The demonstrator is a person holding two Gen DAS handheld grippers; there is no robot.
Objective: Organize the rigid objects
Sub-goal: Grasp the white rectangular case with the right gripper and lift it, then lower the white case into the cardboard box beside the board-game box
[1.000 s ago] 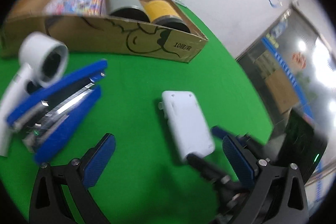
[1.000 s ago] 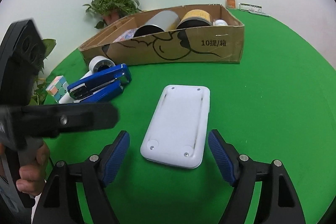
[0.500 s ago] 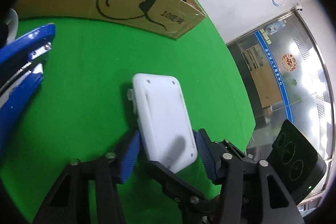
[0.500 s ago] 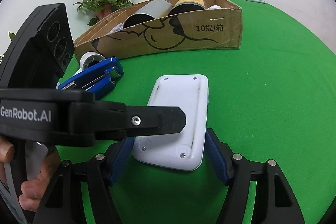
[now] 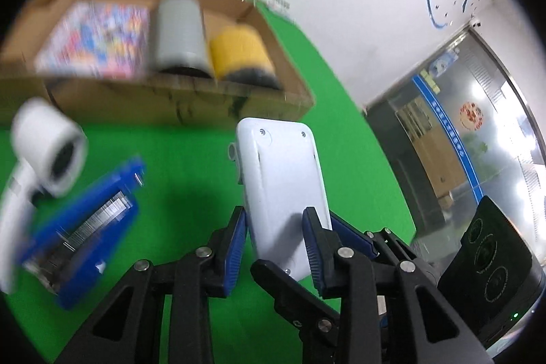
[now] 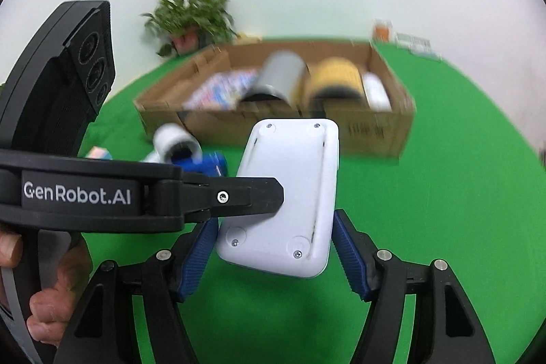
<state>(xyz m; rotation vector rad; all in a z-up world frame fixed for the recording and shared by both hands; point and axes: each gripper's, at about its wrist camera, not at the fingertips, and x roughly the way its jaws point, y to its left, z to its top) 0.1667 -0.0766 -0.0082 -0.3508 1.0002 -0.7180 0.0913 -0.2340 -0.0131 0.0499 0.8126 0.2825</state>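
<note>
Both claws have just closed on the flat white plastic rounded-rectangle device (image 6: pixel 286 193), left claw (image 5: pixel 274 241) and right claw (image 6: pixel 274 253) pinching it. It has risen off the green worktop (image 6: pixel 443 210), likely heading for the open cardboard box (image 6: pixel 375 132) beyond.

Cardboard box (image 6: pixel 375 132) ahead; open green mat (image 6: pixel 443 193) rightward.

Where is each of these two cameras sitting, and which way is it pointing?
Left wrist view: rides on the left gripper, looking along its blue fingers, closed across the white device, toward the cardboard box; no hand shows.
Right wrist view: rides on the right gripper, clamping the device's sides, facing the box; a hand holds the left gripper's handle.
Shared: device, box, blue stapler, green table.
</note>
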